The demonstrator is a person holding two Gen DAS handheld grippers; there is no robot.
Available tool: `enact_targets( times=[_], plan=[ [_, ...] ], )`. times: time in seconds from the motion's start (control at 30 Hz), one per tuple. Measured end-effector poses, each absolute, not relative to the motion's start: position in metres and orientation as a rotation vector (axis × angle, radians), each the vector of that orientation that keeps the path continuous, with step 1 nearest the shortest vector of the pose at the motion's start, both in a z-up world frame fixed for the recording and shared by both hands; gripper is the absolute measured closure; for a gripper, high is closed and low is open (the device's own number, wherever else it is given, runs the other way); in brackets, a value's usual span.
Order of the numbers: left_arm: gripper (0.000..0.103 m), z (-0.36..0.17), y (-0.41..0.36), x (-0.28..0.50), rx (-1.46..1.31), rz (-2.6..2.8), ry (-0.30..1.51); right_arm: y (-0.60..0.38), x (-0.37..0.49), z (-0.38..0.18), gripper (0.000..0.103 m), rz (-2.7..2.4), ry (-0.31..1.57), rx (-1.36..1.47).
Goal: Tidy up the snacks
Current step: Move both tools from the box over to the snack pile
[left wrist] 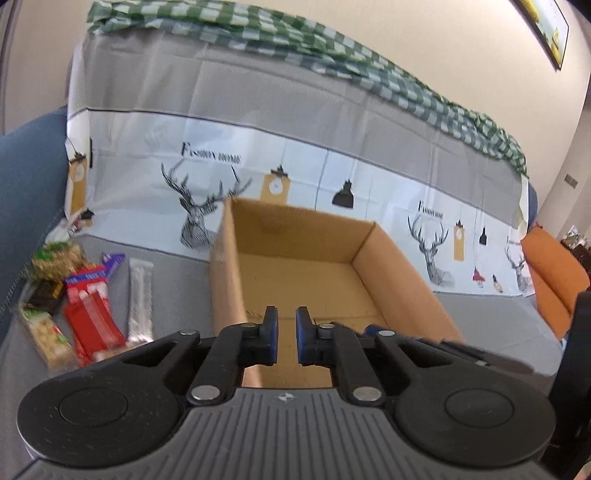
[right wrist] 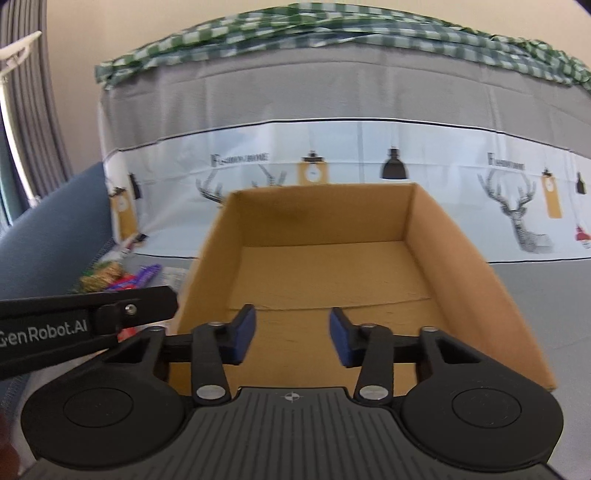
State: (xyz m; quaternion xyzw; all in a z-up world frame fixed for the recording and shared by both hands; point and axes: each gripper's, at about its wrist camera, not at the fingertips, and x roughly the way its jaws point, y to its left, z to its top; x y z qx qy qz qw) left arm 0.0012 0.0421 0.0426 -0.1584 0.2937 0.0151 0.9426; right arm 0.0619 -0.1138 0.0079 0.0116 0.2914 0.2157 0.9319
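We hold both tools over an empty cardboard box (right wrist: 325, 266) at twelve o'clock: left gripper (left wrist: 286, 325) pinched nearly shut on nothing, right gripper (right wrist: 291, 325) partly open, empty. Snacks (left wrist: 85, 295) wait unsorted at nine o'clock; everything remains to do.

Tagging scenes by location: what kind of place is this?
Probably a home living room. The cardboard box and snack packets sit on a sofa-like seat under a grey deer-print cover, with a green checked cloth along its back, an orange cushion beside it and a framed picture on the wall.
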Motion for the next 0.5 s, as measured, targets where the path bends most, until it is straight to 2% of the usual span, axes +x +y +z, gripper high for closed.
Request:
enact_targets(
  times=[0.23, 0.4, 0.5],
  plan=[
    [0.092, 0.059, 0.133, 0.012, -0.353, 0.072, 0.637, -0.047, 0.053, 0.031, 0.066, 0.551, 0.65, 0.066],
    [0.091, 0.023, 0.197, -0.001, -0.458, 0.199, 0.726, 0.004, 0.029, 0.025, 0.065, 0.649, 0.668, 0.039],
    [0.089, 0.006, 0.221, -0.002, -0.505, 0.236, 0.78, 0.021, 0.011, 0.005, 0.065, 0.666, 0.746, 0.033]
  ],
)
